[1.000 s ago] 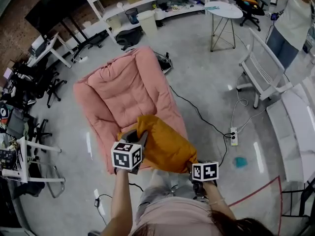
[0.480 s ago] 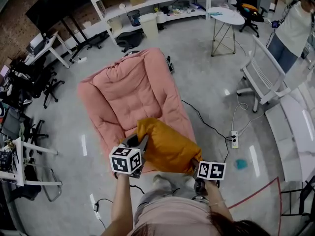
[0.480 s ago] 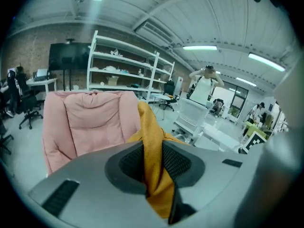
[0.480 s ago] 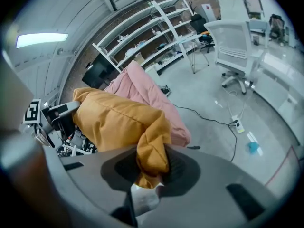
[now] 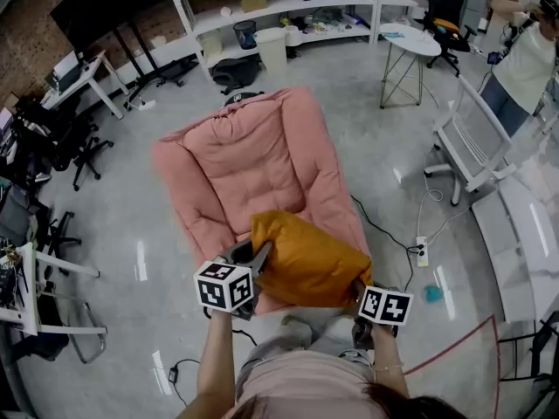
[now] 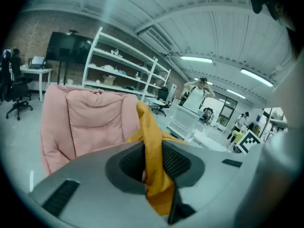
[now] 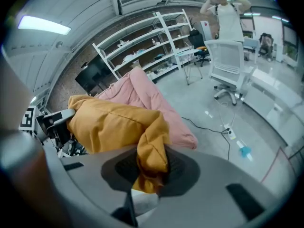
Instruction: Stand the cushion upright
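While my L gripper [image 5: 256, 258] gripped one near corner of the orange cushion [image 5: 310, 256] and R gripper [image 5: 356, 291], jaws just closing, pinched the other, cushion hung raised at near end of pink lounger [image 5: 249, 155]; I judged task approx. halfway: standing it upright remained.

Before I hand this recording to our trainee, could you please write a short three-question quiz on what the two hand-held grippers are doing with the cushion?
1. Multiple choice: what is pinched in the left hand-held gripper? A) a fold of the orange cushion B) a cable C) nothing
2. True or false: the right hand-held gripper is empty.
3. Fill the gap: the padded lounger behind the cushion is ____ in colour.

Key
1. A.
2. False: its jaws, which have just been closing, pinch a corner of the cushion.
3. Pink.
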### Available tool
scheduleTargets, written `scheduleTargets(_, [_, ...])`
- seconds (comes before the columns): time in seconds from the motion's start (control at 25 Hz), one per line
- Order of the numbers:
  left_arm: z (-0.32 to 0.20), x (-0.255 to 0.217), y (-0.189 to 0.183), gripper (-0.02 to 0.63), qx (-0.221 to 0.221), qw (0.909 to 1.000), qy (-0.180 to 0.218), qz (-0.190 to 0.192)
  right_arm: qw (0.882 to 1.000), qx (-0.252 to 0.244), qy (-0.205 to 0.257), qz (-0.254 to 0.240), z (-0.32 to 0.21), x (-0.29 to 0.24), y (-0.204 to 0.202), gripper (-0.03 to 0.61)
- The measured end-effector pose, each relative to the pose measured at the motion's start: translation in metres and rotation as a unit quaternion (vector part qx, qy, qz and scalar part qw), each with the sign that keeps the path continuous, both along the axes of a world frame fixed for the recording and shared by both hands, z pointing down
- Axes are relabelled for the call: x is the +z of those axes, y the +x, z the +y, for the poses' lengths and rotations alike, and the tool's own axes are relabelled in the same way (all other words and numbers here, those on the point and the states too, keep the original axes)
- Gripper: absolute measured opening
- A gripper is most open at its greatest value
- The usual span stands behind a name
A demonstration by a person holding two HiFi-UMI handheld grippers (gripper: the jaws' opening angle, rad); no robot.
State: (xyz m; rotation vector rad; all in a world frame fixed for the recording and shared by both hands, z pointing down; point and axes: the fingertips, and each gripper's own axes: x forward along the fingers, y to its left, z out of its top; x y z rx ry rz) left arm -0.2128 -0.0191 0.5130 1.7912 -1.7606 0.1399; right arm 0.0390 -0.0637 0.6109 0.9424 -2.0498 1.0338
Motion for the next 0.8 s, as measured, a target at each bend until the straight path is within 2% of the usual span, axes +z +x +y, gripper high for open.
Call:
scheduleTargets(0.08, [0.007, 0.0, -0.01, 0.092, 0.003, 0.9999, 0.007, 0.013, 1.0, 0.008, 0.011, 0.005, 0.004, -0.004, -0.008, 0.094])
scheduleTargets(0.4, [0.039, -0.003, -0.043, 0.087, 0.01, 0.9992, 0.031, 0.023, 0.998, 0.025, 0.051, 0.017, 0.023, -0.025, -0.038, 0.092])
scheduleTargets(0.8, [0.079, -0.007, -0.073, 0.087, -0.03, 0.9969, 0.059, 0.043, 0.995, 0.002, 0.093, 0.025, 0.041, -0.051, -0.069, 0.092])
